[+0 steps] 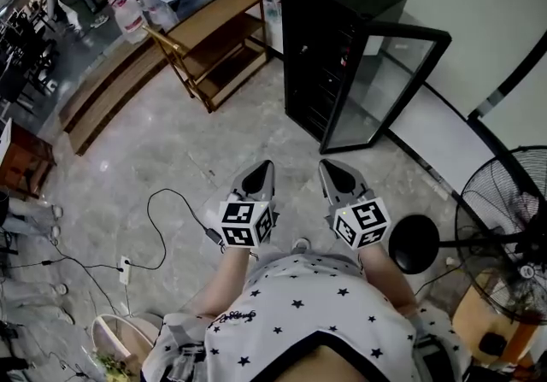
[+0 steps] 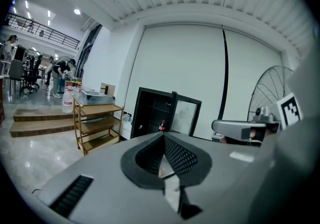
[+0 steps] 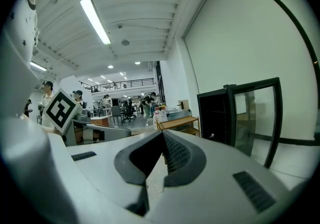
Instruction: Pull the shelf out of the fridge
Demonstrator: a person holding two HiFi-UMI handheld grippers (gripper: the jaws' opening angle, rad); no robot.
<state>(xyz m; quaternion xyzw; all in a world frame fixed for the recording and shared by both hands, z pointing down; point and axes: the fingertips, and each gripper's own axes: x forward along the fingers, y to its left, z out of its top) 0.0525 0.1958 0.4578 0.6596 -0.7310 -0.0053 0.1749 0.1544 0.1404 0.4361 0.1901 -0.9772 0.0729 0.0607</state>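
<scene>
Fridge (image 1: 338, 13): standing on the floor at 12 o'clock, its door (image 1: 389, 90) hanging open toward 2 o'clock.
Left tool (image 1: 266, 169): pressing together, empty, well apart from fridge.
Right tool (image 1: 328, 169): pressing together, empty, pointing at fridge.

In the head view, the person's two arms reach forward from the lower middle of the frame. The left hand-held gripper (image 1: 267, 167) sits just left of centre, tip aimed toward the top of the frame, its jaws closed together with nothing between them. The right hand-held gripper (image 1: 326, 167) lies near it, a little apart, its jaws likewise pressed together and empty. A marker cube (image 1: 248, 222) sits at each gripper's rear, and the forearms (image 1: 224, 282) run back to the bottom edge.
</scene>
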